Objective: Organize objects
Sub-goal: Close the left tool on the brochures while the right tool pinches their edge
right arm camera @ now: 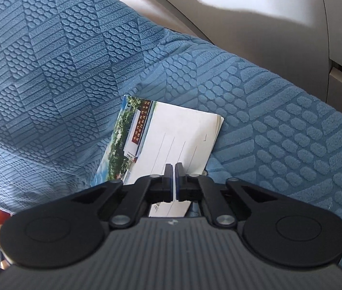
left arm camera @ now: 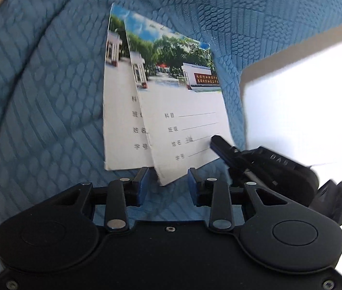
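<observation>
The blue cloth with a pressed pattern covers nearly all of both views, and a white board lies on its right side in the left view. On the cloth lie two notebooks with a photo of a gate on the cover. The lower notebook is flat, and the top notebook lies across it, turned a little, with one corner raised.

The right gripper has its jaws nearly together and pinches the near edge of the top notebook; in the left view its finger presses on that cover. The left gripper is wide open and holds nothing; the raised corner hangs between its fingers without touching them.

I think the step in hand is to square the two notebooks into one pile. The cover is thin and can bend, so the grip should stay close to the edge and the slide should be slow. The rough cloth may catch the lower notebook, and the white board stands close on the right.
</observation>
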Demonstrator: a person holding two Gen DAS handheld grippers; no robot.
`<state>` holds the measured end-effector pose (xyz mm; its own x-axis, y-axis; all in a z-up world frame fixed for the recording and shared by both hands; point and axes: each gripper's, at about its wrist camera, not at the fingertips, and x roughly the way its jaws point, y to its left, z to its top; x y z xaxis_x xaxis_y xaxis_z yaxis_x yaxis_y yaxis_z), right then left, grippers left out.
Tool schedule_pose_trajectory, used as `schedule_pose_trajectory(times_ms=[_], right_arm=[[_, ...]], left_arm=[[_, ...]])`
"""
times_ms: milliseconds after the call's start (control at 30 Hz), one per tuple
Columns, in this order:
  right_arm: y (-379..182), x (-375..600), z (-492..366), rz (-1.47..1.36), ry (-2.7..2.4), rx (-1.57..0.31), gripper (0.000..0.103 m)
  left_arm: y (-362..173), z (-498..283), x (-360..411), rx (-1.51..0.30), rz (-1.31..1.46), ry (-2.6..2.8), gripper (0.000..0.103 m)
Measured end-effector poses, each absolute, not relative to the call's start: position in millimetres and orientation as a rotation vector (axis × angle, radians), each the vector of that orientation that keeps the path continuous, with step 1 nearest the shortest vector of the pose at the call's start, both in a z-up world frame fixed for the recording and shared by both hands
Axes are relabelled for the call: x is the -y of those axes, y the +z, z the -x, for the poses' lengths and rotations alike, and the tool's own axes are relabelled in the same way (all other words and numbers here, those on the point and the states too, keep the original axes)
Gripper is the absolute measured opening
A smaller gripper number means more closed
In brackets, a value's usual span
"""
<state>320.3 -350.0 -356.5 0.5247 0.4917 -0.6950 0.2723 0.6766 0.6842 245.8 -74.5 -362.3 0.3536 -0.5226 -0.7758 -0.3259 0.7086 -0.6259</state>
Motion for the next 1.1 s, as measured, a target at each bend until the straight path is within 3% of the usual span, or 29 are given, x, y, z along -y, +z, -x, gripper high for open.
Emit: schedule_pose_trajectory(times_ms=[200, 267, 333, 367, 767, 833, 900, 1100], right_arm=[[-359, 353, -319, -0.91, 0.149, -1.041, 0.0], [-362, 356, -318, -0.945, 0.144, -1.038, 0.0], [-364, 358, -316, -0.981, 0.135, -1.034, 0.001], [-366, 359, -316, -0.999, 0.133, -1.034, 0.001], [-361, 369, -315, -1.163, 0.2, -0.972, 0.01], [-356, 370, -315, -1.193, 0.238, -0.959, 0.02], [-354, 370, -311, -1.211, 0.282, -0.961, 0.047], [-353, 377, -296, -1.327, 0.381, -0.969, 0.066]], left_arm=[[-368, -249, 68, -1.235, 0.937, -0.138, 0.032], [-367, -249, 66, -1.216, 0.932, -0.131, 0.026], [-369, -248, 63, -1.212, 0.943, -0.11, 0.008], [-370, -248, 62, -1.21, 0.955, -0.112, 0.004], [-348, -255, 67, -1.133, 0.976, -0.138, 0.0], [-346, -257, 69, -1.133, 0.97, -0.152, 0.0], [-342, -256, 70, -1.136, 0.949, -0.162, 0.0], [-329, -254, 70, -1.115, 0.908, -0.182, 0.0]])
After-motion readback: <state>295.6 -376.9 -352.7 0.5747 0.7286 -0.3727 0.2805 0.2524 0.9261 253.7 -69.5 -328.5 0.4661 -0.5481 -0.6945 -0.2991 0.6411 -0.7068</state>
